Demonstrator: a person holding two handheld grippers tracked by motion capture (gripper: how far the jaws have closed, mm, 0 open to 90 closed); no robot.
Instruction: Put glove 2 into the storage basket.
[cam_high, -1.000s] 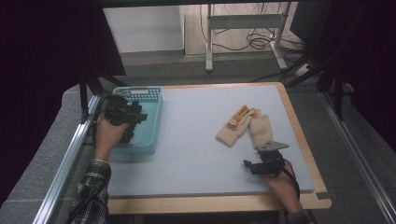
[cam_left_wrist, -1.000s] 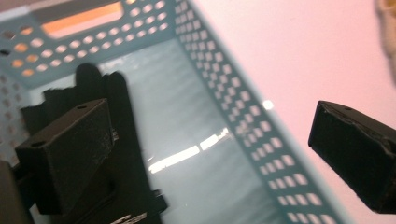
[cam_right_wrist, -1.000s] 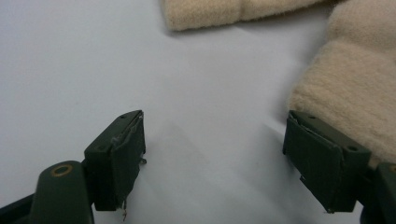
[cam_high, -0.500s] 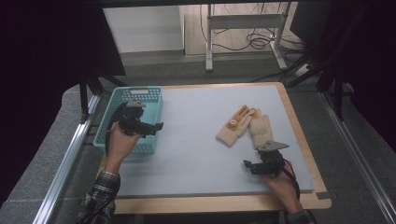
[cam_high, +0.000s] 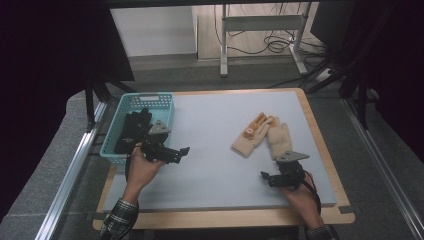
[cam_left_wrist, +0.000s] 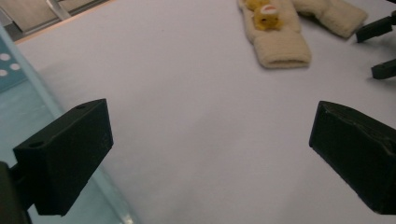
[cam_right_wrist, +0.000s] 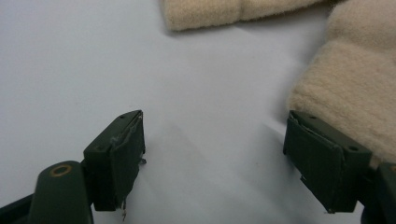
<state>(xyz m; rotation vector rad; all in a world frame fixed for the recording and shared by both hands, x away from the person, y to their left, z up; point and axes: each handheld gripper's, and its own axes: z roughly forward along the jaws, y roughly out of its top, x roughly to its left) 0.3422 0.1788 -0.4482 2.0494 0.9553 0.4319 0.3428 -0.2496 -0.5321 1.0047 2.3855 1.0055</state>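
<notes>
Two beige knit gloves lie side by side on the grey mat: one with yellow-orange figures (cam_high: 252, 134) (cam_left_wrist: 275, 32), the other plain (cam_high: 280, 139) (cam_right_wrist: 355, 88). My left gripper (cam_high: 181, 152) (cam_left_wrist: 205, 158) is open and empty, low over the mat just right of the teal basket (cam_high: 165, 112), pointing toward the gloves. My right gripper (cam_high: 266, 178) (cam_right_wrist: 212, 158) stands open and empty at the cuff of the plain glove, its right jaw against the knit edge. Dark fabric (cam_high: 131, 131) lies inside the basket.
The basket's wall (cam_left_wrist: 28, 107) shows at the left edge of the left gripper view. The mat sits on a wooden board (cam_high: 320, 130) with metal rails (cam_high: 75, 165) along both sides. A metal stand and cables (cam_high: 260, 30) are beyond the table.
My left gripper has come out of the basket and moved right and nearer, over the mat, with nothing in it. The right gripper has stayed by the plain glove.
</notes>
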